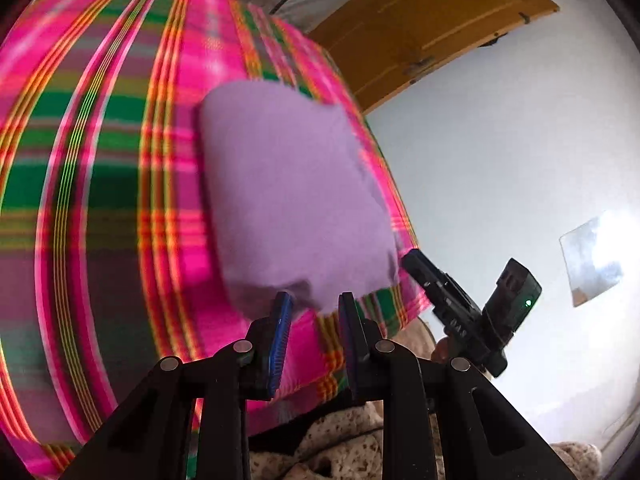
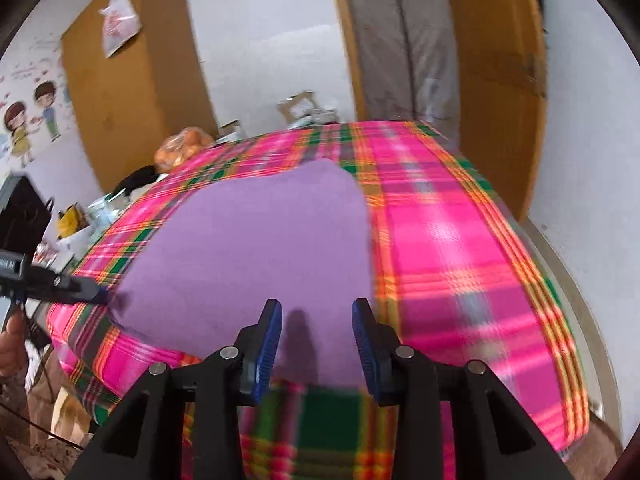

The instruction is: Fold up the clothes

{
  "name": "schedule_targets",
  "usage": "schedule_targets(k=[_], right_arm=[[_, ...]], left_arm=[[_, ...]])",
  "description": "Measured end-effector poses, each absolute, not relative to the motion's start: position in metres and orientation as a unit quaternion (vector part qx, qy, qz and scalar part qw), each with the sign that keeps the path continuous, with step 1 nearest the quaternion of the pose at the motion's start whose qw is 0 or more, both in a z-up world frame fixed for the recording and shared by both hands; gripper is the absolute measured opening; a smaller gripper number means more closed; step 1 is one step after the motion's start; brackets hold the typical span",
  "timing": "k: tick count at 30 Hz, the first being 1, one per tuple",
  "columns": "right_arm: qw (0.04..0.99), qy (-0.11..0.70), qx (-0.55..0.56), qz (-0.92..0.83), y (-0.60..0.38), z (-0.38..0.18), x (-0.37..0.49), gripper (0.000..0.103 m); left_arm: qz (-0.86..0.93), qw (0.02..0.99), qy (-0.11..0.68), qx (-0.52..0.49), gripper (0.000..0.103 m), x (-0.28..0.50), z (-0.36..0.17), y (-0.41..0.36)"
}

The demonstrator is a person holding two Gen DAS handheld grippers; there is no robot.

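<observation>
Right wrist view: our right gripper (image 2: 316, 340) and left gripper (image 1: 312, 316) hang spread over the soft, limp purple cloth (image 2: 256, 248); we'd pinch its near edge.

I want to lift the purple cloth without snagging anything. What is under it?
The purple cloth lies on a pink and green plaid cover, which shows all round it. Anything between the two is hidden. Both claws, left and right, are open at its near edge.

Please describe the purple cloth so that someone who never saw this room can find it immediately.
Find the surface covered by the pink and green plaid sheet. The purple cloth lies flat on its near part, before both grippers' fingers. It is the only plain, unpatterned fabric there.
</observation>
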State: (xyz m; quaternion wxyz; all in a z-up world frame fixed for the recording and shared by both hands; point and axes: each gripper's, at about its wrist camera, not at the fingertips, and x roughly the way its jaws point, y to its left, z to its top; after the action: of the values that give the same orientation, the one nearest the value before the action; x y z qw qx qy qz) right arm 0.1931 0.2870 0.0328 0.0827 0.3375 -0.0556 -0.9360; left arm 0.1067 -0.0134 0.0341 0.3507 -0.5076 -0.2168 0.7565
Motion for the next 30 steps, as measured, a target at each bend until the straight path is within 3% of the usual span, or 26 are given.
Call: schedule_targets(k=[6,14,21,30], right_arm=[[0.123,-0.041,0.347,-0.929,0.251,0.027,0.175,0.037],[0.114,0.019,0.348,-0.93,0.23,0.01,0.178,0.04],[0.114,0.036,0.355,-0.927,0.226,0.01,0.172,0.04],[0.096,0.033,0.362,-0.927,0.249,0.035,0.136,0.039]], left_arm=[[0.775,0.351,-0.199,-0.486,0.025,0.096,0.049,0.005],[0.789,0.329,-0.168,-0.491,0.025,0.094,0.031,0.015],[0.771,0.349,-0.198,-0.494,0.022,0.083,0.02,0.006],[0.81,0.309,-0.151,-0.475,0.023,0.048,0.058,0.013]])
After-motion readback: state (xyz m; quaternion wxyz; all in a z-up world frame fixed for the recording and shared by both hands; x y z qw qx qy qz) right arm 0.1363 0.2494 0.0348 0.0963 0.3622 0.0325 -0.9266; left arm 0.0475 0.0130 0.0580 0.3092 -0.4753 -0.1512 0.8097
